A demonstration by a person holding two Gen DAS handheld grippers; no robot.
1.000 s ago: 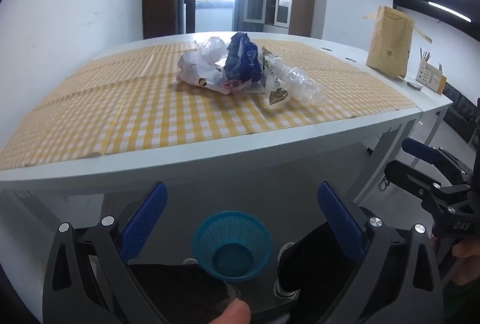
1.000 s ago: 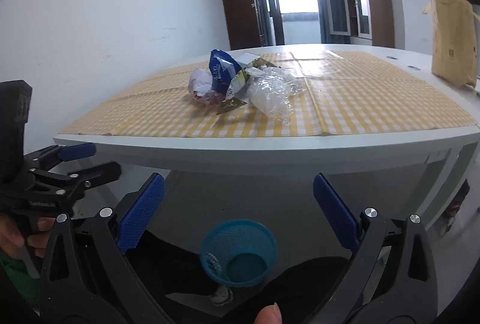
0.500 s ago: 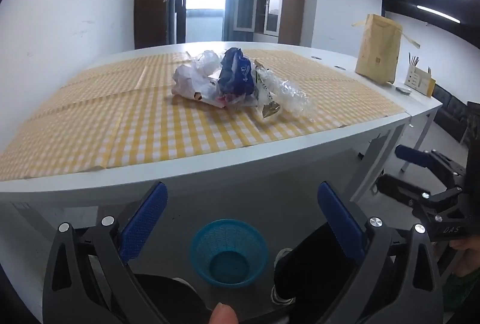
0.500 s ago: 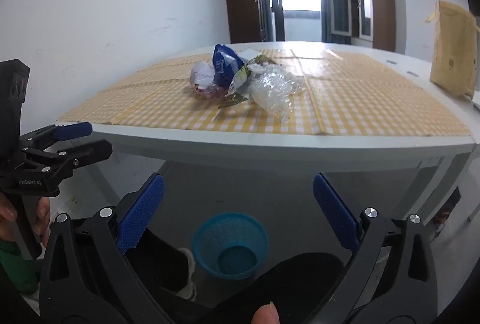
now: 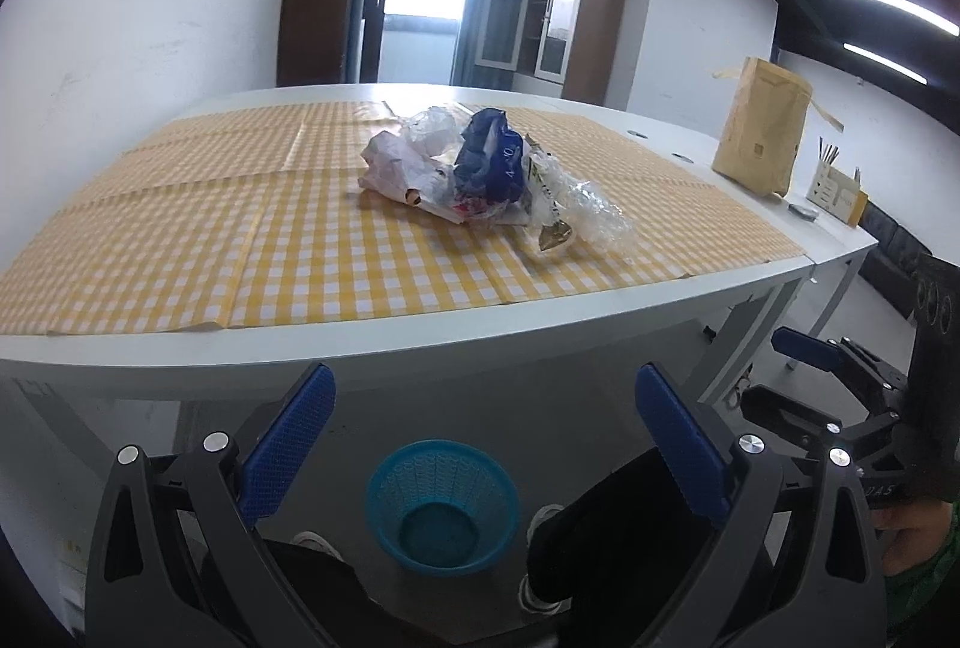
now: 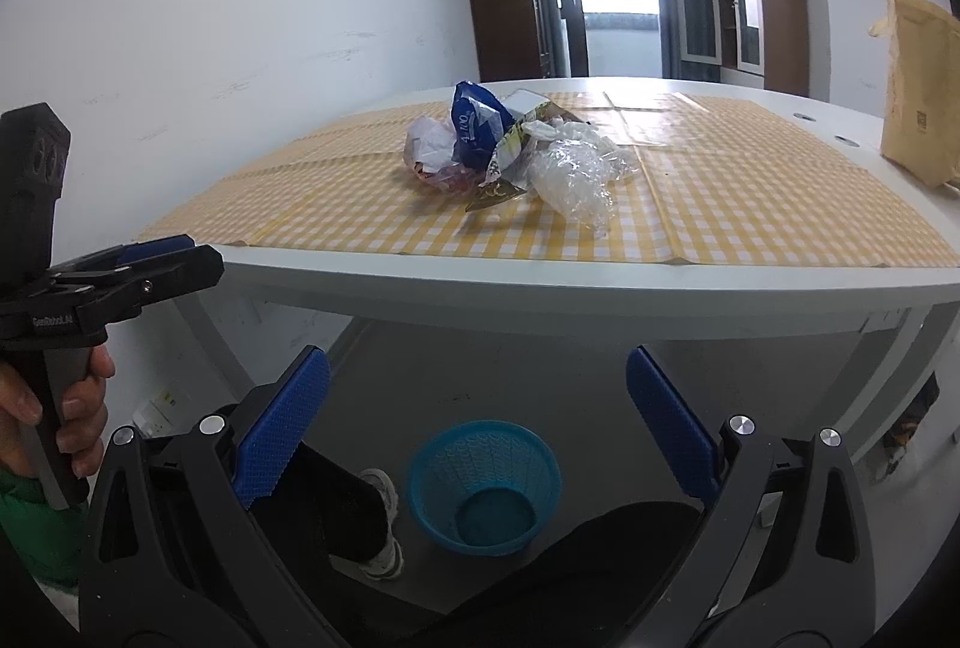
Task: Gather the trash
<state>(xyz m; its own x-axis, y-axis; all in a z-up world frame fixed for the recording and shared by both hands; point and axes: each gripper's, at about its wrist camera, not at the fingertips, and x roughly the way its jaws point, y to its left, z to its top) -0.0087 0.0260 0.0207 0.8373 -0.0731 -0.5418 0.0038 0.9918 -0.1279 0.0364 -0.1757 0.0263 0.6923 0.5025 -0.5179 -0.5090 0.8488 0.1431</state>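
Left gripper (image 5: 480, 438): we see fingers spread wide, empty.
Right gripper (image 6: 477, 423): likewise.
Trash (image 5: 480, 168): crinkled plastic wrappers heaped on bench (image 5: 180, 252).
Basket (image 5: 441, 504): blue mesh cone.

The desk (image 5: 420, 342) is white, mostly covered by a yellow-and-white checked cloth (image 5: 300, 252). In the trash pile, a dark blue wrapper (image 5: 489, 156) with white print is seen next to crumpled white paper (image 5: 390, 168) and clear plastic (image 5: 594, 216). The basket (image 5: 442, 504) on the floor is turquoise mesh. Both tools are black with blue textured pads (image 5: 288, 444), and a tan paper bag (image 5: 762, 132) is spotted off to the side.
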